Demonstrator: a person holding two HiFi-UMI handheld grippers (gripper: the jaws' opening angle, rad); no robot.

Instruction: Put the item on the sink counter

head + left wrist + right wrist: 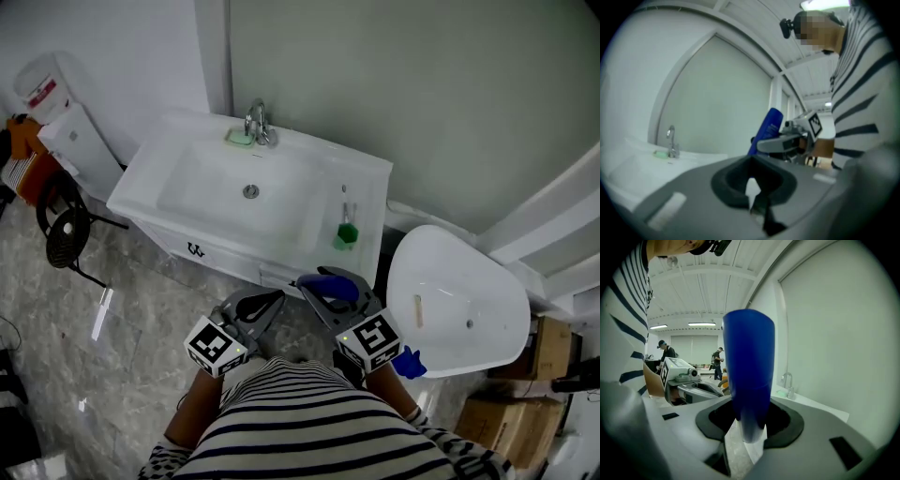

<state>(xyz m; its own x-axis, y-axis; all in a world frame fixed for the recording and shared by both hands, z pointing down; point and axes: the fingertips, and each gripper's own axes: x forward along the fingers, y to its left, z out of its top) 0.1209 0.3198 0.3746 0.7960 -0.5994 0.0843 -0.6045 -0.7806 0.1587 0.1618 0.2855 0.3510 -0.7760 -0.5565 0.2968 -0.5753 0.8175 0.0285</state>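
A washroom seen from above, with a grey marbled floor point(141, 375). A white sink unit fills the middle: its basin point(225, 192) sits to the left, and a flat strip of sink worktop point(367, 187) runs down its right side. A white toilet point(459, 300) stands to the right of the unit. At the near edge is a person in a striped top point(300, 422), holding 2 claws out toward the unit.

The right claw point(323, 286) is clenched on a dark blue bottle point(330, 284). The right gripper view shows the bottle point(749, 366) standing up between the jaws. It hangs in the air just by the near right corner of the unit and rests on nothing. The left claw point(267, 302) is to its left, pressed together with nothing in it.

Small things on the unit: a chrome tap point(257, 120) at the far edge, a pale green soap point(240, 138) beside it, and a small green object point(347, 234) on the right strip.

The task looks about halfway: the bottle is gripped and carried close, but it has yet to be moved over the worktop, set down and let go
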